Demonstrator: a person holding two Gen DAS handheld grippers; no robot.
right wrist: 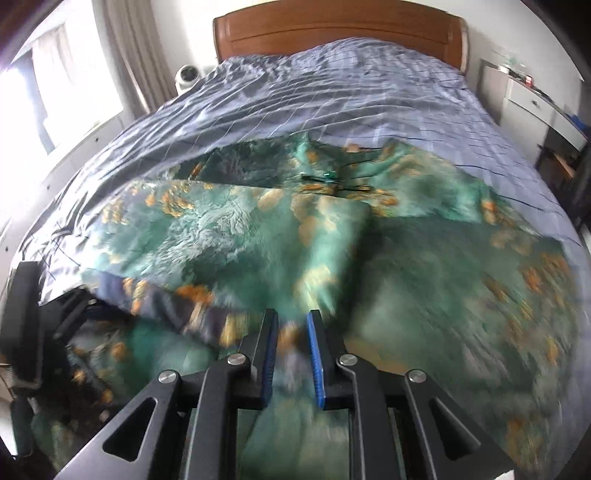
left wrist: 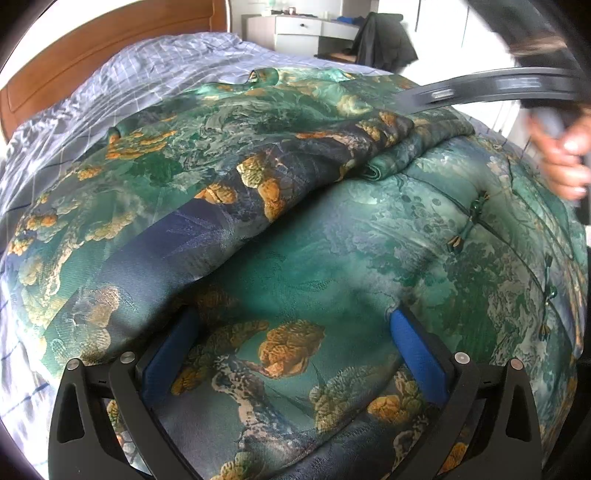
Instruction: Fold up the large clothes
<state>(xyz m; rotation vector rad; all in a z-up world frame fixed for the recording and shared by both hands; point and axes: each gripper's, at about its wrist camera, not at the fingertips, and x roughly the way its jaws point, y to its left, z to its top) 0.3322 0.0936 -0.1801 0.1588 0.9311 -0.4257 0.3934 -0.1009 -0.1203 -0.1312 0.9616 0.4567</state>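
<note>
A large green garment (left wrist: 332, 240) with orange and dark blue print lies spread on the bed, one side folded over its middle. My left gripper (left wrist: 291, 325) is open, its blue pads wide apart just above the near cloth. The garment also fills the right wrist view (right wrist: 258, 236), blurred by motion. My right gripper (right wrist: 291, 325) has its blue pads close together with a narrow gap; a bit of cloth shows between them, and whether it is pinched is unclear. The right gripper also shows in the left wrist view (left wrist: 498, 88) at the upper right, blurred, held by a hand (left wrist: 565, 158).
The bed has a grey-blue checked cover (right wrist: 332, 92) and a wooden headboard (right wrist: 340, 26). A white desk (left wrist: 299, 27) and a chair draped with dark clothing (left wrist: 384, 40) stand beyond the bed. A window with curtains (right wrist: 74, 74) is on the left.
</note>
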